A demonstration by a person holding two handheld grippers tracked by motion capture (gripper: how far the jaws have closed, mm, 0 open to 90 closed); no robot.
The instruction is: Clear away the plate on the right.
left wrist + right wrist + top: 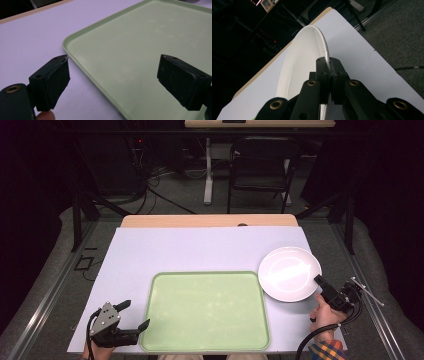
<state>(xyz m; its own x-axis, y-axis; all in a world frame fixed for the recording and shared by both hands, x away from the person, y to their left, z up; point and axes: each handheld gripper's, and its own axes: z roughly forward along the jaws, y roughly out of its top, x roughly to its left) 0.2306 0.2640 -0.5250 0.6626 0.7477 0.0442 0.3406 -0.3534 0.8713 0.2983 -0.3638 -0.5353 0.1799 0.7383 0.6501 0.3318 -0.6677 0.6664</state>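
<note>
Nearest the person, the left gripper (135, 315) waits at the front left corner of the bench (200, 250), its fingers (51, 85) spread wide with nothing between them, aimed across the near left corner of the green tray (140, 50); it looks parked there so as to be ready to steady or receive something at the tray. The tray lies bare in the middle of the bench's front half, probably the place where the dish is meant to go. To the right, the right gripper (320, 281) is clenched on the near rim of the white plate (289, 272), one finger above the rim and one beneath it, so the thin edge is pinched between the pads (322, 72). The plate sits just beside the tray's right far corner, and in the right gripper view it appears tipped up on its rim, though whether its far edge rests on the bench is hard to tell from that angle. Gripping at the edge is likely the only hold a flat plate offers. Beyond the bench stand a chair (260, 167) and dark equipment.
</note>
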